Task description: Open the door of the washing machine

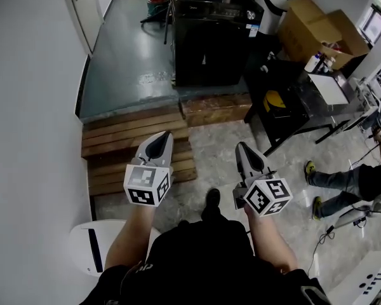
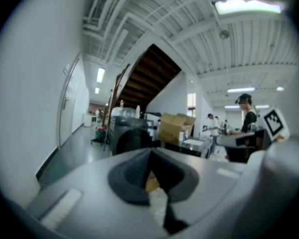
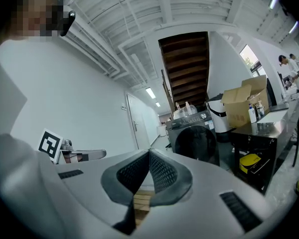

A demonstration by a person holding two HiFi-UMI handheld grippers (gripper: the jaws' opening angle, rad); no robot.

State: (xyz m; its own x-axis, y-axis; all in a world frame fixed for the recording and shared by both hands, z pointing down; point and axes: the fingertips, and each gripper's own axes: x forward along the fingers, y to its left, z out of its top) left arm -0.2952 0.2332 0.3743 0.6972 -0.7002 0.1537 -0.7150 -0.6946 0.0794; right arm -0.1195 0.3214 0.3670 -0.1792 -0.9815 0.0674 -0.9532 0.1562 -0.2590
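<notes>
Grey plastic left gripper (image 1: 157,142): black ribbed pads pressed together, nothing between them. Grey right gripper (image 1: 244,150): likewise closed and empty. Both point toward the black front-loading washing machine (image 1: 209,40) and are well apart from it. A brown slatted wooden step (image 1: 136,142) lies in front of the machine. The round dark door (image 3: 195,142), shut, shows only in the gripper views. The head view alone gives the machine's top and the brown cardboard box (image 1: 317,27) to its right.
</notes>
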